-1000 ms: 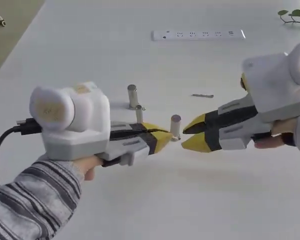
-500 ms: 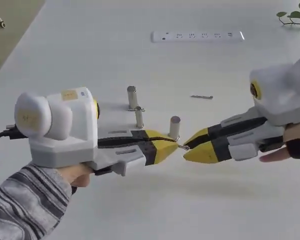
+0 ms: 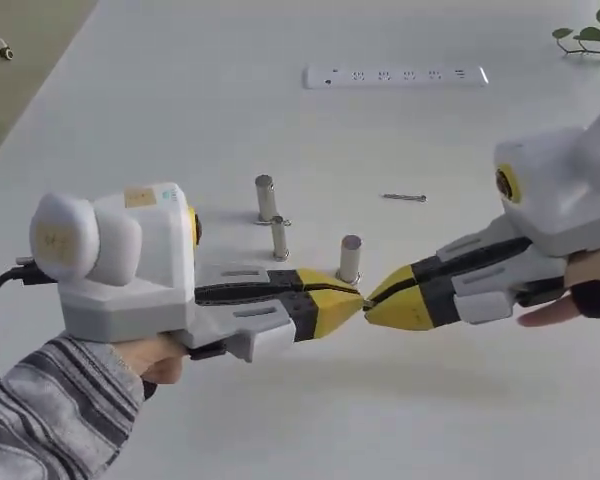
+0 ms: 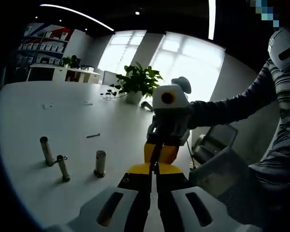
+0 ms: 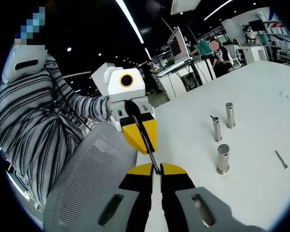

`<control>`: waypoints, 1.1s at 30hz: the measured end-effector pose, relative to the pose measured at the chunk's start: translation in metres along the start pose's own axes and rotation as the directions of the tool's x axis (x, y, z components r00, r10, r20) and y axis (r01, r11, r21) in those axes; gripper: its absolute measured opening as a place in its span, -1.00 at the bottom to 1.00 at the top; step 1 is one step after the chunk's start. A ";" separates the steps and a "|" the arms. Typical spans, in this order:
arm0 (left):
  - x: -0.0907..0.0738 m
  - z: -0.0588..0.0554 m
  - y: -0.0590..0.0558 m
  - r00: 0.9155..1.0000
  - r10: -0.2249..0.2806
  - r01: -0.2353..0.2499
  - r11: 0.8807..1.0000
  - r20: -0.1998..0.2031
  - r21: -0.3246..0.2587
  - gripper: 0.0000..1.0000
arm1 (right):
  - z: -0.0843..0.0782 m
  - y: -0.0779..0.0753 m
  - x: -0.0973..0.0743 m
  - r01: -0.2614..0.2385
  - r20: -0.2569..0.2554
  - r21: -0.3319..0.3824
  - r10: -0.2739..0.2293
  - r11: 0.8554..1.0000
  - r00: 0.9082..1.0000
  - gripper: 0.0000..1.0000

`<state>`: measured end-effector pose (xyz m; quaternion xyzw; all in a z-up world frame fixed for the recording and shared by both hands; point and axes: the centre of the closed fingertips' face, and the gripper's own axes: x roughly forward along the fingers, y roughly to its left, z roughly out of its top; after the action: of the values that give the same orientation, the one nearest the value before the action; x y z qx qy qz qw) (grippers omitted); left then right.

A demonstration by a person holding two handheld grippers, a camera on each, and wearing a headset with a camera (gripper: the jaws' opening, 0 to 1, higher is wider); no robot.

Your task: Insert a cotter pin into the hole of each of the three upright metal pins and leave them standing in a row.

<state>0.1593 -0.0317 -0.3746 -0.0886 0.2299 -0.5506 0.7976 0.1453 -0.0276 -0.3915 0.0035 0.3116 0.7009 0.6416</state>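
From the head view, the left gripper (image 3: 357, 298) and the right gripper (image 3: 373, 304) meet tip to tip just above the white surface (image 3: 310, 410), and both sets of jaws are pinched narrow. Just behind the tips stands the nearest upright pin (image 3: 350, 258). The middle pin (image 3: 279, 236) and the rear pin (image 3: 265, 197) stand further back in a slanting row. A loose cotter pin (image 3: 405, 197) lies well apart, toward the power strip (image 3: 395, 72). A sticker (image 3: 140, 195) on the left gripper's housing carries print too small to read, and I can make out no brand on the strip.

In the left gripper view, its own jaws are almost closed at the tips (image 4: 156, 170), with the right gripper (image 4: 157, 162) nose-on against them. The middle pin (image 4: 63, 167) seems to carry something at its top, but I cannot tell what. The writing on the far shelves is illegible.

The right gripper view shows the cotter pin (image 5: 153, 161) best. It is a thin dark rod bridging from the left gripper (image 5: 146, 149) into the right gripper (image 5: 159, 170), and both look clamped on it. This reads as a regrip. One side should hold the pin firmly near its head, with the legs left free, before the other side lets go. Then the legs should go level to the cross-hole of the nearest upright pin (image 5: 223, 158), which I cannot see, and pushing gently should keep that pin from tipping.
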 end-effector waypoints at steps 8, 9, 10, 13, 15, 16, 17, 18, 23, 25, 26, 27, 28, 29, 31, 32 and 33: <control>0.003 -0.004 0.001 1.000 0.009 -0.009 1.000 -0.019 0.019 -1.00 | -0.005 -0.004 -0.002 0.032 -0.095 -0.155 -0.047 0.987 0.994 -1.00; 0.004 -0.005 0.002 1.000 0.013 -0.012 1.000 -0.022 0.024 -1.00 | -0.006 -0.004 -0.002 0.031 -0.111 -0.176 -0.051 0.984 0.992 -1.00; 0.004 -0.005 0.002 1.000 0.015 -0.014 1.000 -0.024 0.028 -1.00 | -0.007 -0.003 -0.002 0.027 -0.131 -0.194 -0.053 0.981 0.990 -1.00; 0.004 -0.007 0.004 0.999 0.028 -0.027 0.998 -0.031 0.055 -0.98 | -0.009 -0.003 -0.001 0.024 -0.167 -0.242 -0.067 0.970 0.984 -1.00; 0.005 -0.008 0.006 0.998 0.041 -0.039 0.997 -0.039 0.066 -0.96 | -0.010 -0.006 0.000 0.030 -0.187 -0.275 -0.084 0.961 0.979 -1.00; 0.005 -0.008 0.007 0.998 0.048 -0.045 0.996 -0.042 0.073 -0.96 | -0.011 -0.008 -0.001 0.033 -0.199 -0.300 -0.096 0.953 0.975 -1.00; 0.005 -0.009 0.008 0.998 0.052 -0.048 0.996 -0.047 0.077 -0.96 | -0.012 -0.010 -0.001 0.040 -0.213 -0.316 -0.111 0.948 0.971 -1.00; 0.005 -0.010 0.011 0.996 0.067 -0.063 0.995 -0.052 0.081 -0.95 | -0.013 -0.012 -0.002 0.045 -0.224 -0.326 -0.124 0.944 0.967 -1.00; 0.004 -0.010 0.028 0.986 0.157 -0.149 0.980 -0.048 0.131 -0.76 | -0.020 -0.024 -0.006 0.066 -0.269 -0.375 -0.177 0.925 0.947 -1.00; 0.002 -0.011 0.038 0.977 0.208 -0.199 0.968 -0.046 0.153 -0.58 | -0.022 -0.030 -0.009 0.080 -0.283 -0.383 -0.199 0.920 0.938 -1.00; 0.002 -0.011 0.038 0.977 0.210 -0.201 0.968 -0.045 0.150 -0.56 | -0.024 -0.035 -0.011 0.095 -0.292 -0.394 -0.222 0.914 0.930 -1.00; 0.002 -0.011 0.041 0.974 0.225 -0.216 0.965 -0.042 0.149 -0.55 | -0.025 -0.036 -0.012 0.100 -0.292 -0.394 -0.228 0.914 0.929 -1.00; 0.001 -0.011 0.043 0.971 0.236 -0.228 0.962 -0.039 0.151 -0.53 | -0.026 -0.039 -0.013 0.107 -0.295 -0.396 -0.237 0.912 0.926 -1.00; 0.001 -0.010 0.045 0.969 0.243 -0.235 0.960 -0.035 0.153 -0.51 | -0.026 -0.041 -0.014 0.112 -0.298 -0.398 -0.244 0.911 0.923 -1.00; 0.001 -0.010 0.049 0.964 0.266 -0.258 0.953 -0.028 0.161 -0.48 | -0.027 -0.046 -0.017 0.128 -0.298 -0.399 -0.260 0.908 0.918 -1.00; 0.001 -0.010 0.050 0.961 0.276 -0.268 0.949 -0.025 0.163 -0.46 | -0.027 -0.047 -0.018 0.132 -0.299 -0.399 -0.265 0.907 0.917 -1.00; 0.001 -0.011 0.052 0.957 0.290 -0.283 0.944 -0.017 0.169 -0.43 | -0.027 -0.050 -0.020 0.140 -0.300 -0.405 -0.276 0.903 0.913 -1.00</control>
<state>0.1987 -0.0120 -0.4049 0.0236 0.2107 -0.4475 0.8688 0.1828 -0.0577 -0.4272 -0.2777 0.2793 0.6631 0.6365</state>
